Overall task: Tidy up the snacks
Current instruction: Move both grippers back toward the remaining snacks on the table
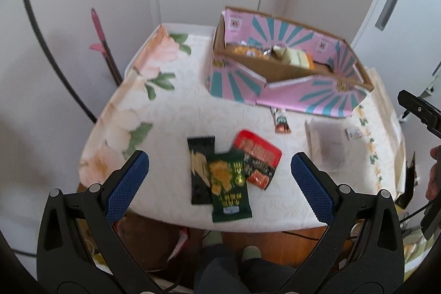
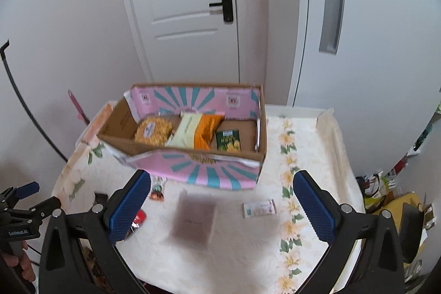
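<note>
A pink and teal cardboard box (image 1: 303,97) (image 2: 209,172) stands at the back of the table. It holds a yellow round pack (image 2: 153,131), a cream and orange pack (image 2: 193,132) and a small green pack (image 2: 227,141). Near the front edge lie a black packet (image 1: 199,170), a green packet (image 1: 228,186) and a red packet (image 1: 257,159), overlapping. A small narrow snack stick (image 1: 281,120) (image 2: 157,188) lies in front of the box. My left gripper (image 1: 220,185) is open above the three packets. My right gripper (image 2: 220,207) is open and empty over the table.
A floral tablecloth (image 1: 171,115) (image 2: 289,183) covers the table. A grey paper sheet (image 2: 194,216) and a small white sachet (image 2: 259,208) lie right of the packets. A white door (image 2: 187,7) and walls stand behind. Clutter sits on the floor at right (image 2: 391,194).
</note>
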